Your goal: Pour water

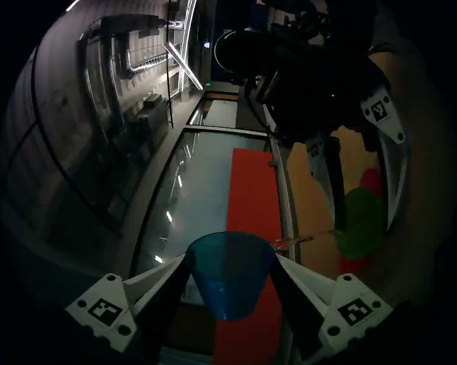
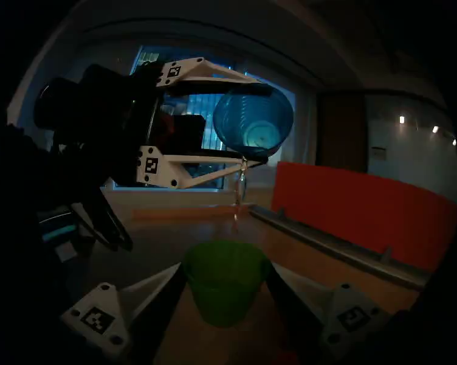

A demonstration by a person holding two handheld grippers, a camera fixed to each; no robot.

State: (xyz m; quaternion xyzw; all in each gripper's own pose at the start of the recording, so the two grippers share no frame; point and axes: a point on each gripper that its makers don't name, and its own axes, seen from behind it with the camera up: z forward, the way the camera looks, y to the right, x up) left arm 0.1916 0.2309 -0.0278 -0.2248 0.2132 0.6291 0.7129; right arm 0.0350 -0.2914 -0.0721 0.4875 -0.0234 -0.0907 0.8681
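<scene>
My left gripper (image 1: 231,261) is shut on a translucent blue cup (image 1: 231,292). In the right gripper view this left gripper (image 2: 262,125) holds the blue cup (image 2: 253,121) tipped on its side, mouth toward me, above the table. A thin stream of water (image 2: 237,191) falls from its rim toward the green cup (image 2: 224,295). My right gripper (image 2: 224,271) is shut on that green cup and holds it upright below the stream. In the left gripper view the right gripper (image 1: 363,225) and the green cup (image 1: 361,234) sit at the right.
The room is dim. A wooden table (image 2: 168,237) lies under both cups. An orange-red partition (image 2: 362,207) with a metal rail (image 2: 326,243) along its foot bounds the table at the right. A window (image 2: 192,115) is behind. A dark sleeve (image 2: 22,182) holds the left gripper.
</scene>
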